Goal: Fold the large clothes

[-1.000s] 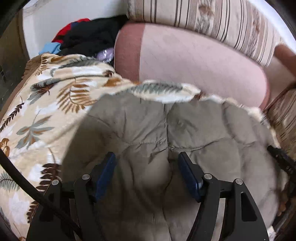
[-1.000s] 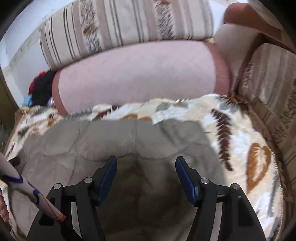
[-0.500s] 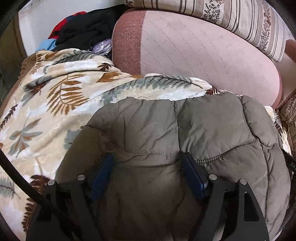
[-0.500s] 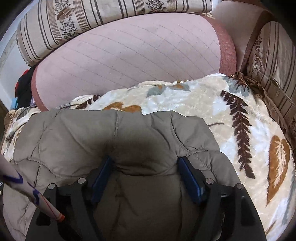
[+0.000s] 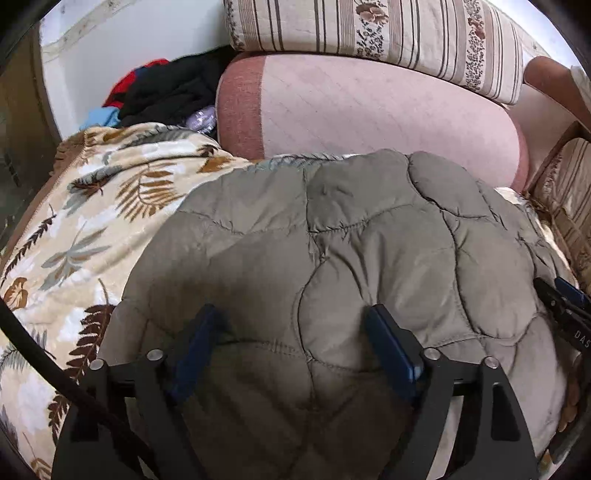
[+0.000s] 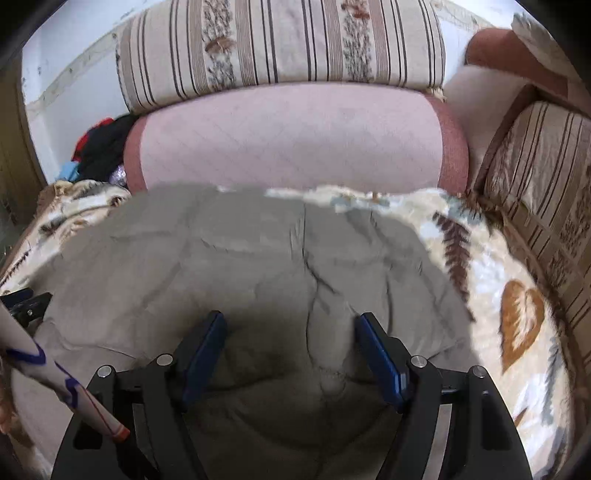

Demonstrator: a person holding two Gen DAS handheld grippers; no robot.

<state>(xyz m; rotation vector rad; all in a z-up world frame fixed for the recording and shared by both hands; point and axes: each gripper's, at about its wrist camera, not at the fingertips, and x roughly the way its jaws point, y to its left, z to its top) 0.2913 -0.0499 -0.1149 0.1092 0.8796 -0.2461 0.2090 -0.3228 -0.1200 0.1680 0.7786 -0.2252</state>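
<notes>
A grey-green quilted puffer jacket [image 5: 351, 240] lies on a leaf-patterned blanket [image 5: 92, 229] on a sofa. It also fills the lower middle of the right wrist view [image 6: 240, 258]. My left gripper [image 5: 295, 332] is open, its blue-padded fingers [image 5: 391, 350] spread wide with jacket fabric bulging between them. My right gripper [image 6: 288, 339] is open the same way over the jacket's right part, and its tip shows at the right edge of the left wrist view [image 5: 565, 306]. Whether the fingers press into the fabric or hover just above is unclear.
A pink bolster cushion [image 5: 369, 110] and a striped back cushion [image 5: 369, 33] lie behind the jacket. A pile of dark and red clothes [image 5: 166, 88] sits at the far left. A striped sofa arm [image 6: 546, 184] borders the right. The blanket [image 6: 517, 314] is bare right of the jacket.
Both grippers rose and tilted back after dipping down onto the jacket half a second ago. The jacket looks flatter and more spread. Both stayed open.
</notes>
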